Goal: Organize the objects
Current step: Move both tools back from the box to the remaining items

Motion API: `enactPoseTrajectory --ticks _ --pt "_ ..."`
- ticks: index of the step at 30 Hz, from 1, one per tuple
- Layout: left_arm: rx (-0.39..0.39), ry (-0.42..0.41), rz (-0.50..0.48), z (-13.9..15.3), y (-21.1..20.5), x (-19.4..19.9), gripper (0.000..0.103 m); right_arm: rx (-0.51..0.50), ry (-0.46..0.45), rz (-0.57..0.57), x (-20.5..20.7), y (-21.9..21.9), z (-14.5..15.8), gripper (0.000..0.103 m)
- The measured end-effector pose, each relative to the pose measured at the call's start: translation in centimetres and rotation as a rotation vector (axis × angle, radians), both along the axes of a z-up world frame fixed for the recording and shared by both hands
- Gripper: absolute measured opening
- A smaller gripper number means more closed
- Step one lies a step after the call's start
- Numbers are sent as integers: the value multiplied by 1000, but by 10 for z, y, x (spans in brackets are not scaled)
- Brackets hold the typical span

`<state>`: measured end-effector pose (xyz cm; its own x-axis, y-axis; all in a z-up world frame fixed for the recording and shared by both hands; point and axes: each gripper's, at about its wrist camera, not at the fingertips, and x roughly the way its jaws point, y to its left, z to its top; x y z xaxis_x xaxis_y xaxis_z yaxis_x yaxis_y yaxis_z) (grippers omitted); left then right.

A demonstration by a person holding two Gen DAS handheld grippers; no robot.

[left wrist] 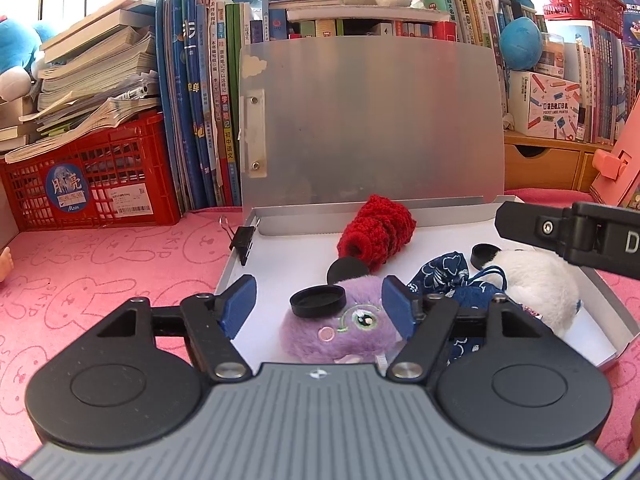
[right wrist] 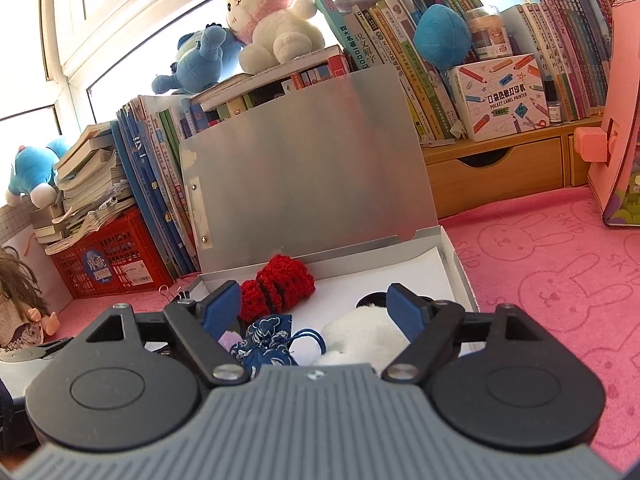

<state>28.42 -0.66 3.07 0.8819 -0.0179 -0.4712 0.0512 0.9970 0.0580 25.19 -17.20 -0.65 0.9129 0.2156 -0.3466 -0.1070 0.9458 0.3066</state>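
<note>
While both grippers hang over the open box, state is as follows:

bench: pink cloth with rabbit print (left wrist: 100, 272), carries everything below.
book wall: upright books (left wrist: 204, 92) behind the box, plush toys on top.
red crate: (left wrist: 92, 184) far left on the bench, paper stacks piled on it.
box: shallow silver box (left wrist: 608, 300), lid (left wrist: 372, 120) standing upright at the back, white floor inside.
purple plush: (left wrist: 340, 332) front of the box, lying between the fingers of the left gripper; pads not touching it.
white plush: (left wrist: 536, 284) right side of the box, just beside the blue pouch; in the right wrist view it sits under the right finger.
red knit piece: (left wrist: 376, 236) back of the box, near the lid.
blue pouch: patterned drawstring pouch (left wrist: 444, 276), between purple plush and white plush.
black cap: round cap (left wrist: 318, 300) resting on the purple plush.
binder clip: black clip (left wrist: 242, 240) on the box's left wall.
left gripper: (left wrist: 320, 306) jaws wide, nothing clamped.
right gripper: (right wrist: 316, 312) jaws wide, above blue pouch and white plush, gripping neither.
</note>
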Motion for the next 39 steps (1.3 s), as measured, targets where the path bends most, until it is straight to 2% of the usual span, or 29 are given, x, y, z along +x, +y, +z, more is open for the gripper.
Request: enactPoseTrajectory --ticks 3,11,24,39 --pt "-9 -2 -1 2 0 -3 82 -3 -4 -11 -1 0 1 88" --pt "-7 -8 -21 12 2 -23 84 20 -34 -28 -17 -3 22 91" --pt "-27 -29 -46 32 12 -76 84 -32 -44 -28 -70 -11 47 91" --pt "-57 -26 -56 36 30 -141 85 -139 -62 9 -138 8 45 92"
